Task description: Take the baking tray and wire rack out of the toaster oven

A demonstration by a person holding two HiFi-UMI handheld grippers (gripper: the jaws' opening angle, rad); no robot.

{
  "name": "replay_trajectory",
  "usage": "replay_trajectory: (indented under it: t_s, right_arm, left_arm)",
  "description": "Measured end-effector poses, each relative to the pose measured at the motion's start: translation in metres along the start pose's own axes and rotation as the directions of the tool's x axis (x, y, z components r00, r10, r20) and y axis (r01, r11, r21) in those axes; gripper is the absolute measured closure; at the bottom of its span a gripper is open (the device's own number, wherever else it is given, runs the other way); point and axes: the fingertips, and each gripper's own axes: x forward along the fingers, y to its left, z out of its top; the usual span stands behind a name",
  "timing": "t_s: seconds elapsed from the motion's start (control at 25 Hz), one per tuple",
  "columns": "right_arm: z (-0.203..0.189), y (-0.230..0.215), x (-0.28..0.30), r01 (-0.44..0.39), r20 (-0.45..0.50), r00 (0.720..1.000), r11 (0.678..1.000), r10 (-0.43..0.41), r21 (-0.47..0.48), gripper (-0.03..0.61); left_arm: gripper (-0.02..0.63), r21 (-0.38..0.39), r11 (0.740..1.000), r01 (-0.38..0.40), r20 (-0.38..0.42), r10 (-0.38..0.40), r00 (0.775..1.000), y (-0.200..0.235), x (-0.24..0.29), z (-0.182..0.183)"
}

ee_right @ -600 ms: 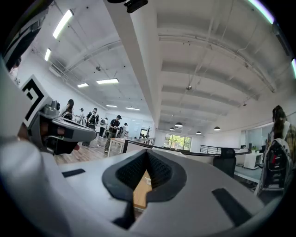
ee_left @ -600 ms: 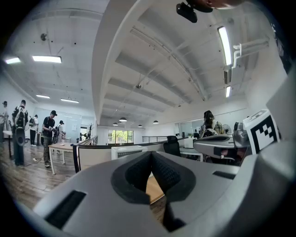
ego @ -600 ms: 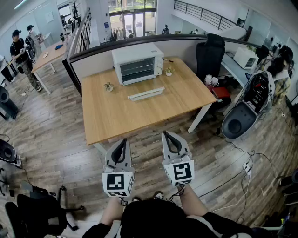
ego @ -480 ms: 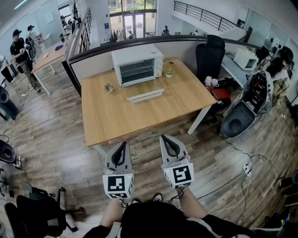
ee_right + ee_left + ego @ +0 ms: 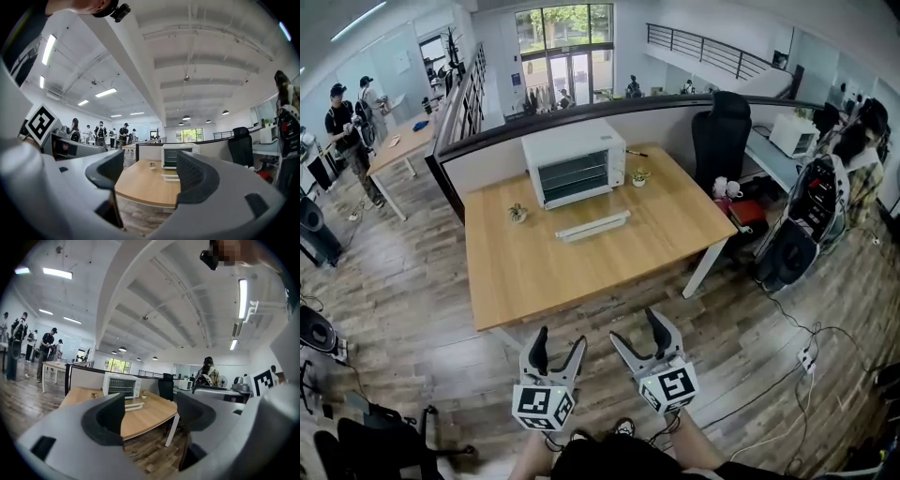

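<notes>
Left gripper [image 5: 560, 342]: fingers spread, nothing between | Right gripper [image 5: 637, 330]: fingers spread, nothing between | Both: level above the wood floor [image 5: 412, 300], short of the desk [image 5: 581, 262] | Toaster oven [image 5: 574, 161]: desk's far side, against the partition [image 5: 487, 141]; horizontal shelves visible inside | White bar-shaped item [image 5: 593, 226]: on desk, near the oven's front.

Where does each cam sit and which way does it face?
Head view: on the person's head, facing steeply down and forward at the desk and oven; shows left gripper, right gripper, forearms.
Left gripper view: on the left gripper, level, facing desk and oven past its open, empty jaws; right gripper's cube at right.
Right gripper view: on the right gripper, level, same target past open, empty jaws; left gripper's cube at left.
Shared: all three show desk and oven.
</notes>
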Motion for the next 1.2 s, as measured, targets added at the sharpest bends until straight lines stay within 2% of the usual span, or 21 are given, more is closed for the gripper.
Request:
replay_trajectory:
  t_s: [0.2, 0.44, 0.64, 0.8, 1.0, 1.2]
  right_arm:
    - [-0.016, -0.017, -0.012, 0.009, -0.030, 1.000, 1.000, -0.009, 0.016, 0.204]
    - [-0.019, -0.036, -0.016, 0.004, -0.028, 1.000, 1.000, -0.004, -0.008, 0.202]
    - [-0.025, -0.051, -0.013, -0.004, -0.023, 1.000, 1.000, 0.005, 0.024, 0.202]
    - [-0.033, -0.062, 0.008, -0.008, -0.022, 1.000, 0.999, 0.009, 0.049, 0.203]
    - [-0.049, -0.089, 0.040, -0.009, -0.055, 0.998, 0.999, 0.011, 0.048, 0.203]
    - [-0.045, -0.117, 0.105, -0.004, -0.052, 0.999, 0.999, 0.006, 0.034, 0.204]
  left_arm:
    - [0.232, 0.033, 0.999, -0.019, -0.028, 0.020, 0.999, -0.007, 0.004, -0.008]
    - [0.219, 0.034, 0.999, -0.029, 0.010, 0.028, 1.000, -0.013, 0.012, -0.002]
    - [0.221, 0.023, 0.999, -0.040, -0.001, 0.040, 0.999, -0.018, 0.023, -0.007]
    - [0.221, 0.037, 0.998, -0.049, -0.015, 0.050, 0.999, -0.005, 0.042, -0.009]
    - [0.221, 0.006, 0.998, -0.058, -0.006, 0.058, 0.998, 0.015, 0.085, -0.014]
    - [0.221, -0.006, 0.999, -0.049, 0.005, 0.049, 0.999, 0.054, 0.142, -0.004]
